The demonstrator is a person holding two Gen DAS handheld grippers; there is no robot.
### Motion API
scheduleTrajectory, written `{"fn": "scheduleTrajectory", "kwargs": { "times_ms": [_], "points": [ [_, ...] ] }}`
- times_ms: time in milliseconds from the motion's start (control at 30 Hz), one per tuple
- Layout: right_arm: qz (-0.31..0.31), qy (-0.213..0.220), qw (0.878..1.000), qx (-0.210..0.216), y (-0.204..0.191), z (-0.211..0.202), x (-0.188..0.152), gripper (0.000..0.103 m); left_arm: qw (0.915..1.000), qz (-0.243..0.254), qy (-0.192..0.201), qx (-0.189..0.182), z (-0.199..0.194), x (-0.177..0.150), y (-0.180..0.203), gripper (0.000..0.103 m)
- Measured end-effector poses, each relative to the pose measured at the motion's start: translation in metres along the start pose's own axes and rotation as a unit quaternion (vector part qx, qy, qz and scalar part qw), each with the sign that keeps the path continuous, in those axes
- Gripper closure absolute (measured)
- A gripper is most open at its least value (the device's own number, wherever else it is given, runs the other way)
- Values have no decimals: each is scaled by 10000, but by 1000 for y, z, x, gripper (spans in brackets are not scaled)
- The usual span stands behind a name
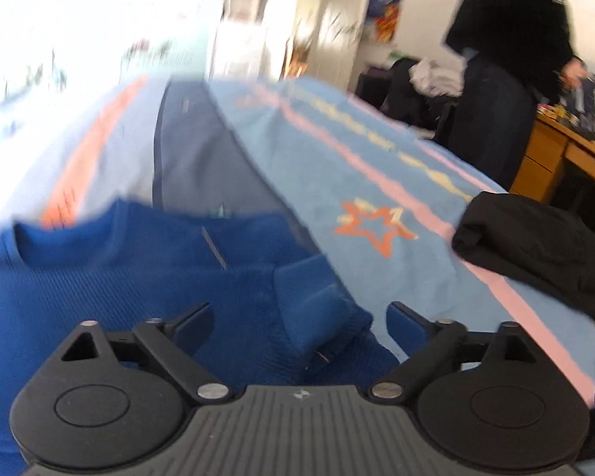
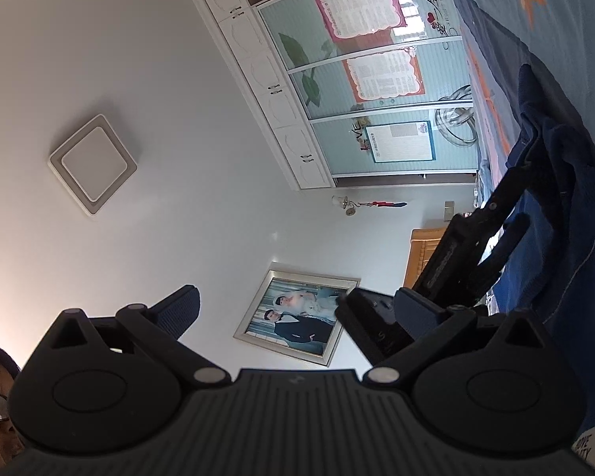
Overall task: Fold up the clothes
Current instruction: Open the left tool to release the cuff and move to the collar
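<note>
A bright blue knit sweater [image 1: 119, 277] lies on the light blue bedspread [image 1: 377, 158], with a grey-blue garment [image 1: 202, 158] stretched out beyond it. My left gripper [image 1: 297, 317] hovers just above the sweater with its fingers wide apart; a folded cuff of the sweater [image 1: 317, 309] sits between them, not pinched. My right gripper [image 2: 293, 309] is open and empty, tilted up toward the ceiling. In the right wrist view the left gripper [image 2: 492, 230] shows against the blue sweater [image 2: 567, 238] at the right edge.
A folded black garment [image 1: 535, 254] lies on the bed's right side. A person in dark clothes [image 1: 507, 59] stands by a wooden desk [image 1: 555, 158]. The right wrist view shows a wardrobe [image 2: 377, 79], a ceiling light [image 2: 93, 162] and a framed photo [image 2: 297, 317].
</note>
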State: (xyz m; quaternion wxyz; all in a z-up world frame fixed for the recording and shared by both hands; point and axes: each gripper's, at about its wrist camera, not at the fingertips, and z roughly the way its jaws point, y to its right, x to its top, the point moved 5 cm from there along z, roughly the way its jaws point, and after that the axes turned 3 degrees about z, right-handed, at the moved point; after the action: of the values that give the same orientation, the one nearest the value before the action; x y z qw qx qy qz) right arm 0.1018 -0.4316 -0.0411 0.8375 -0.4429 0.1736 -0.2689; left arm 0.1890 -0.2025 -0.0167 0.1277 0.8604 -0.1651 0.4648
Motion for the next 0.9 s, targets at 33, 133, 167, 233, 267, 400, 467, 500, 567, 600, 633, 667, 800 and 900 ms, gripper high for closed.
{"fn": "scheduleTrajectory", "kwargs": {
  "times_ms": [33,133,167,233,267,400,467,500,567,600,633,667,800,900],
  "points": [
    [-7,-23,10000,-9,0,1,-1,0,10000,26,90,18,-10,-1,0,4],
    [-18,-54,10000,-75,2,3,-2,0,9988,-368,255,218,-41,-5,-20,1],
    [-12,-40,9999,-105,3,3,-2,0,9970,-638,302,326,-52,-8,-35,1],
    [9,-5,9999,-153,6,3,-1,0,9904,-1218,345,562,-69,-13,-71,1],
    [37,24,9999,-154,7,2,-1,0,9861,-1483,323,671,-76,-16,-89,1],
    [96,38,9995,-308,16,4,-1,0,9655,-2486,163,757,-85,-21,-159,1],
    [35,-5,9987,-509,21,8,-3,0,9499,-3045,154,690,-80,-23,-194,1],
    [11,-53,9983,-583,23,10,-5,0,9454,-3183,85,702,-76,-25,-208,1],
    [-33,-147,9973,-723,28,14,-8,0,9384,-3334,-138,900,-65,-30,-233,3],
    [-43,-179,9968,-773,29,15,-9,0,9352,-3348,-302,1110,-61,-35,-244,4],
    [-37,-195,9965,-816,31,16,-9,0,9314,-3359,-466,1320,-56,-40,-254,11],
    [-22,-195,9961,-858,32,17,-9,0,9314,-3330,-445,1401,-57,-42,-259,13],
    [2,-103,9956,-934,34,16,-7,0,9290,-3029,-688,2011,-66,-50,-271,13],
    [32,-40,9958,-918,33,15,-5,0,9303,-3130,-542,1833,-74,-53,-274,13]
  ]
}}
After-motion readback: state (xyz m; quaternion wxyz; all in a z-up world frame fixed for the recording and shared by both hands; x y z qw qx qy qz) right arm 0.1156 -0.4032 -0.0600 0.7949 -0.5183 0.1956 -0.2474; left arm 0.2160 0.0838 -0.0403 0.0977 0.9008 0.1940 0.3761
